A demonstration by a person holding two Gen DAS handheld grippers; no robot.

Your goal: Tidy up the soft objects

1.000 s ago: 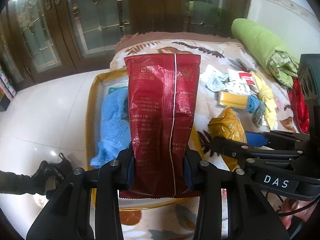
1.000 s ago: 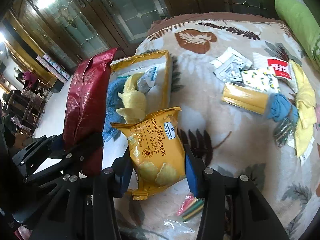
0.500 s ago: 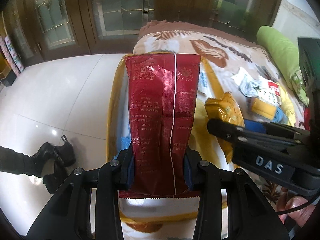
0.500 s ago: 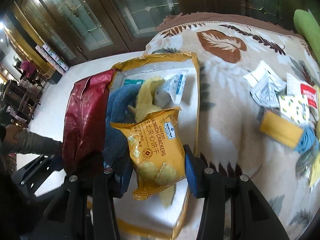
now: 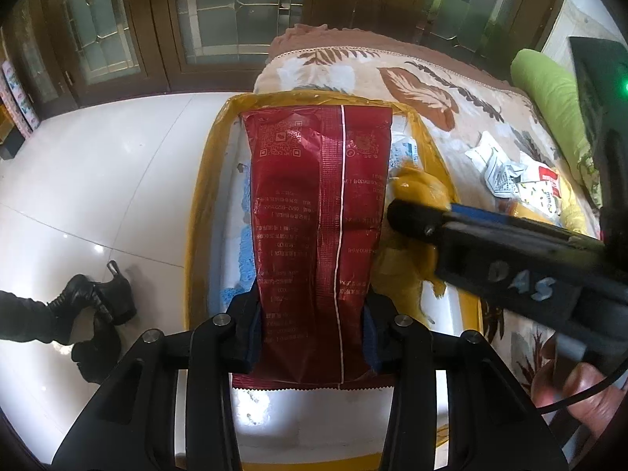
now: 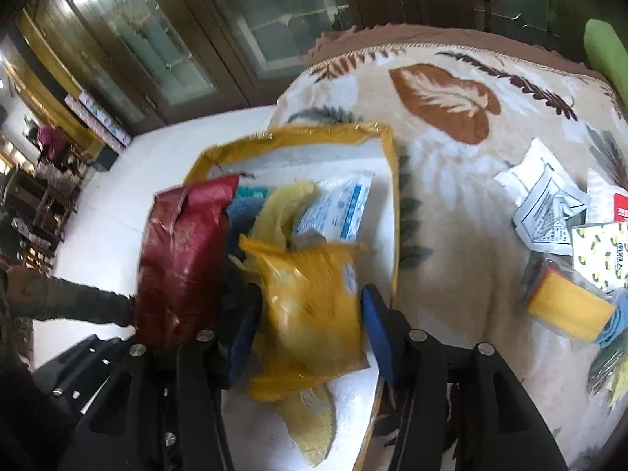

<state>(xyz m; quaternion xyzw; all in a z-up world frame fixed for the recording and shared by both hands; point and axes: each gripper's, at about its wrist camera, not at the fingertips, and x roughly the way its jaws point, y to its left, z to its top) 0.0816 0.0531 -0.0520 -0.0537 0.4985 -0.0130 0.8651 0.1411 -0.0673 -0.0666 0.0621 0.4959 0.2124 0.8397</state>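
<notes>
Over yellow-rimmed box (image 6: 392,212), left side: red packet (image 5: 318,243), clamped upright by left gripper (image 5: 312,337) at lower end, poised for lowering in. Box middle: yellow cracker bag (image 6: 310,306), blurred; right gripper (image 6: 310,329) jaws just widening, pads apparently clear of bag, release likely. Right of box, on blanket (image 6: 471,235): loose packets (image 6: 545,204), awaiting sorting.

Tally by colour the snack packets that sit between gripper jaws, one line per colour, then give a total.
Red: 1, the red packet, clamped in the left gripper.
Yellow: 1, the yellow packet, blurred, between the jaws of the right gripper, which have just been opening.
Total: 2
</notes>
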